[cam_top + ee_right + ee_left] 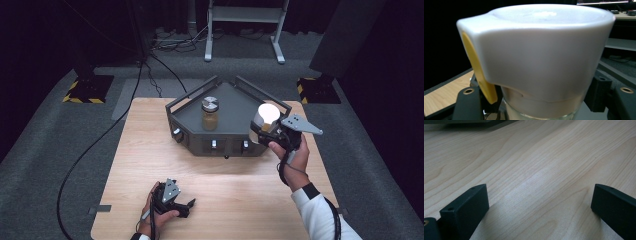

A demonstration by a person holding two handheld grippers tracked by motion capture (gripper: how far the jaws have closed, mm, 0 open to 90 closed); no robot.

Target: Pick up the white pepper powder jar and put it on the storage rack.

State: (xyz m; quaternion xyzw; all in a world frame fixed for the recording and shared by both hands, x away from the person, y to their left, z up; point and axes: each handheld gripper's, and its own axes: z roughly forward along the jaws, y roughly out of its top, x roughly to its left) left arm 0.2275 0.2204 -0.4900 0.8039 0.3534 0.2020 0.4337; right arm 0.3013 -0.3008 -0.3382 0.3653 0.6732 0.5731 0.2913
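My right gripper (266,129) is clamped on a white-lidded jar (266,116), held over the tray's (235,107) right front corner. A second jar (210,114) stands in the tray. My left gripper (185,207) rests on the counter (235,195), jaws apart.

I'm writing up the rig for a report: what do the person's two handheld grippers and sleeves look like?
Both are black tools. The left gripper has two blocky, matte black jaws with small round holes, and a grey three-cornered plate on top. The right gripper carries a similar grey plate dotted with small holes; its jaw blocks hold brass-coloured inserts, and a black cable trails along the forearm. The right sleeve is white with a black cuff.
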